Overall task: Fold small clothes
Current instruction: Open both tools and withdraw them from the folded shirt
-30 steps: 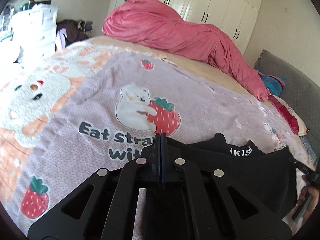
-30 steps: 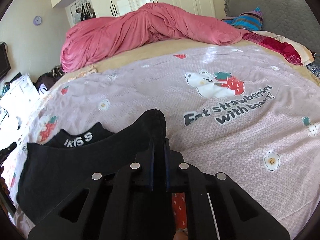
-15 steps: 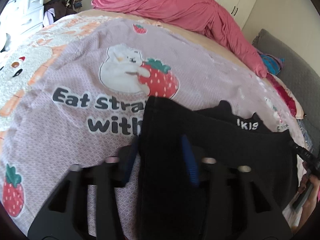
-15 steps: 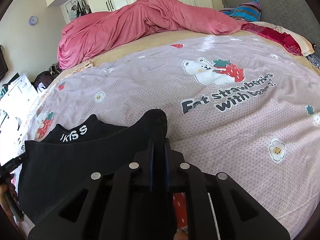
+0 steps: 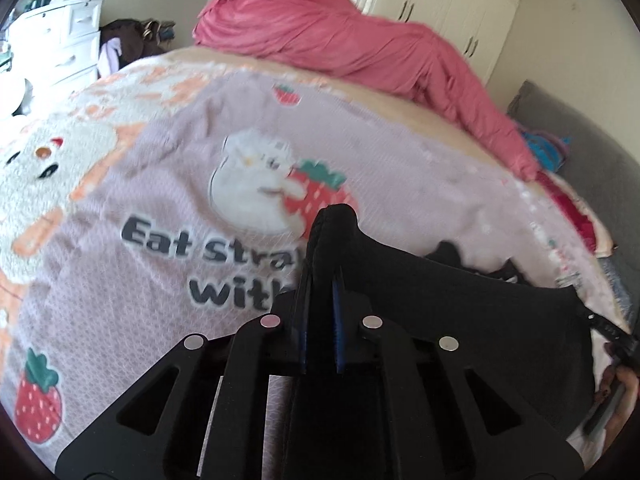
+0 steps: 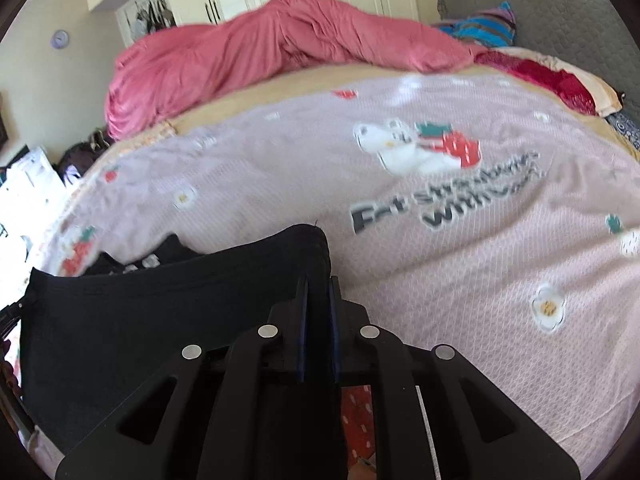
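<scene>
Left wrist view: my left gripper (image 5: 320,280), spread half a second ago, now pinches a corner of the black garment (image 5: 460,300). Right gripper (image 6: 318,292) pinches the other corner. Both corners held above the bedspread (image 5: 140,280), I judge the fold can begin.

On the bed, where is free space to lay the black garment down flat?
The blanket is bare between the black garment and the printed words, and further toward the pink duvet. It is crowded along the far edge: the duvet, and pillows by the grey headboard.
</scene>
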Demonstrator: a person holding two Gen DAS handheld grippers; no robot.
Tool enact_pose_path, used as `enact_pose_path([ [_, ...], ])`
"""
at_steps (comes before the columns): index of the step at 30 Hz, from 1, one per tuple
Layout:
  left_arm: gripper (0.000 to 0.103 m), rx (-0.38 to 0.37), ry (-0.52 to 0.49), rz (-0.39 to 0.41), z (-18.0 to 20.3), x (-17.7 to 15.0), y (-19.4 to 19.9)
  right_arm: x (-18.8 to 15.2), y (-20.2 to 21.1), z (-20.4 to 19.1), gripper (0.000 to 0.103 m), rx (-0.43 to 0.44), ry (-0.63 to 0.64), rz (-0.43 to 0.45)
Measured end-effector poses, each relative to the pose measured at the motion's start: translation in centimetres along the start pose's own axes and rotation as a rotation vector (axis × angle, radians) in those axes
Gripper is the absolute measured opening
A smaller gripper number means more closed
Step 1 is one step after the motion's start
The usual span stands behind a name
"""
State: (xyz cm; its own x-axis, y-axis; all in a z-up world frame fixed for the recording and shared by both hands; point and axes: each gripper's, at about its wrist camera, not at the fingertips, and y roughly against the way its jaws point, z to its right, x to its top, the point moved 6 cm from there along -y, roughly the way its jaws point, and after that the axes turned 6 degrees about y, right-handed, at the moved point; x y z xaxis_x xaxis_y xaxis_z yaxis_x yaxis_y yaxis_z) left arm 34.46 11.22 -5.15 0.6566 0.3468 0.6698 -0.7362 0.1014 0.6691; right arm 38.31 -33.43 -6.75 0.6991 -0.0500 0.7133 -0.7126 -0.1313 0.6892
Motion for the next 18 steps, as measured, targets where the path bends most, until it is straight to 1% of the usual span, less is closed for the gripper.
enact_pose_path([
  [2,0.004,0.015,0.004,-0.019,-0.5,-0.5,-0.6,-0.5,-0.5,0.1,0.009,-0.011,-0.001,-0.021],
  [3,0.004,0.018,0.004,-0.024,-0.7,-0.7,-0.8,-0.7,-0.7,0.1,0.011,-0.019,0.003,-0.034],
  [5,0.006,0.025,-0.006,-0.028,-0.7,-0.9,-0.8,-1.3,-1.2,0.3,0.019,-0.052,0.016,-0.074],
  [6,0.008,0.036,-0.018,-0.029,-0.5,-1.0,-0.7,-1.6,-1.3,0.5,0.024,-0.066,0.012,-0.080],
  [8,0.012,0.055,-0.038,-0.028,-0.3,-1.1,-0.6,-1.8,-1.1,0.9,0.029,-0.077,-0.003,-0.081],
  [10,0.014,0.065,-0.044,-0.030,-0.3,-1.3,-0.4,-1.9,-0.8,1.0,0.036,-0.100,0.004,-0.082],
  [12,0.017,0.074,-0.054,-0.023,-0.2,-1.4,-0.2,-2.1,-0.6,0.9,0.038,-0.117,0.018,-0.080],
  [14,0.022,0.081,-0.065,-0.026,0.0,-1.6,0.0,-2.6,-0.3,0.6,0.039,-0.129,0.029,-0.081],
  [15,0.023,0.083,-0.068,-0.028,0.0,-1.7,0.0,-2.8,-0.1,0.5,0.039,-0.135,0.032,-0.079],
  [18,0.030,0.094,-0.078,-0.035,0.2,-2.2,0.3,-3.2,0.5,0.4,0.044,-0.150,0.038,-0.074],
])
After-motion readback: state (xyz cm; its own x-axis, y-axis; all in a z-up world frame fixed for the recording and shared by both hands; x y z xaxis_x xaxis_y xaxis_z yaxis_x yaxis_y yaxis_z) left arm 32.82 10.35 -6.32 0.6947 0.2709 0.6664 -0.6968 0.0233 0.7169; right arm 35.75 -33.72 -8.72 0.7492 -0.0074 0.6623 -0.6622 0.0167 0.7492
